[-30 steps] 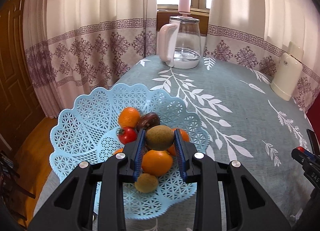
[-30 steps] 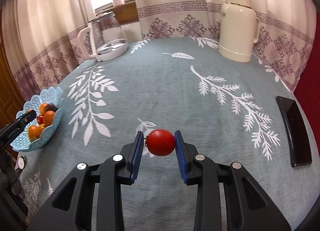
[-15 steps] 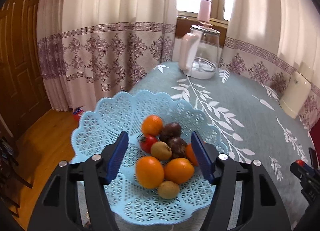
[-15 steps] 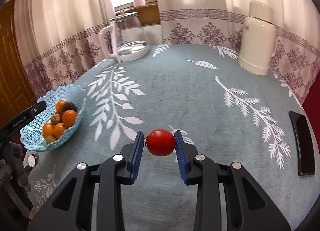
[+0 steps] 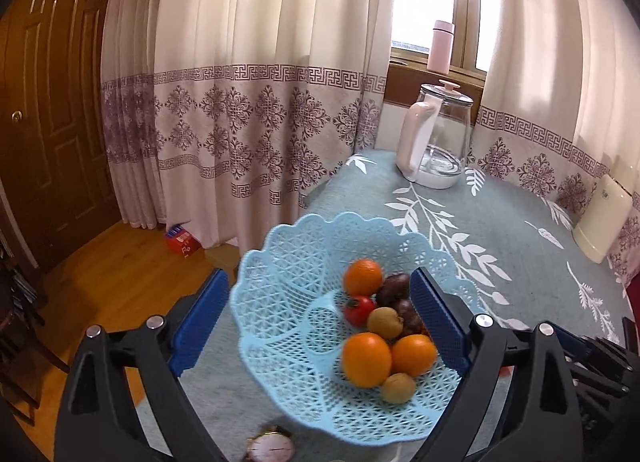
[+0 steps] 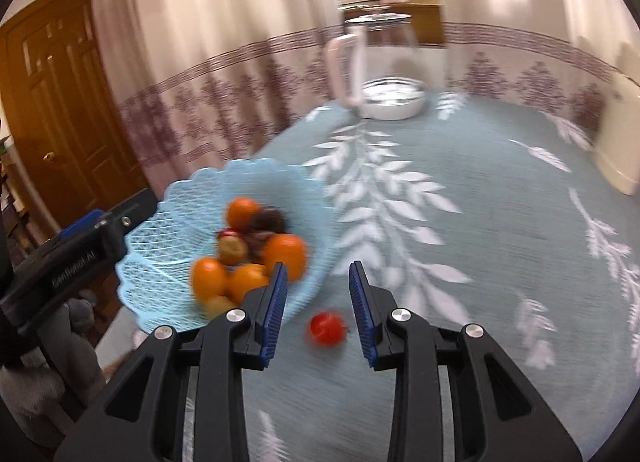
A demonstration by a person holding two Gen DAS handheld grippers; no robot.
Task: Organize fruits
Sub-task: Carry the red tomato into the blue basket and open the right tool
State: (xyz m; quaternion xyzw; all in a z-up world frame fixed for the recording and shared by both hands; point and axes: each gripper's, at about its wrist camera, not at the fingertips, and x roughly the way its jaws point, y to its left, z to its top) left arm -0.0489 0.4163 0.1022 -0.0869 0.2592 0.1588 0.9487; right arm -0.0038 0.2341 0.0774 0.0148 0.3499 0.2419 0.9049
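Mostly teal leaf-print cloth (image 6: 480,190) on a table, curtains (image 5: 248,102) and a wood door (image 5: 48,102) behind, kettle (image 5: 438,138) at the far edge. Left gripper (image 5: 316,326) gapes wide and empty over the blue basket (image 5: 288,262) of fruit. Right gripper (image 6: 316,310) is spread, holding nothing, with a red tomato (image 6: 326,328) on the cloth just beside the basket.

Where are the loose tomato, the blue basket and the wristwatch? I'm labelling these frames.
loose tomato (image 6: 327,328), right wrist view, middle of its red skin.
blue basket (image 5: 280,262), left wrist view, bare lattice wall.
wristwatch (image 5: 270,449), left wrist view, dial face.
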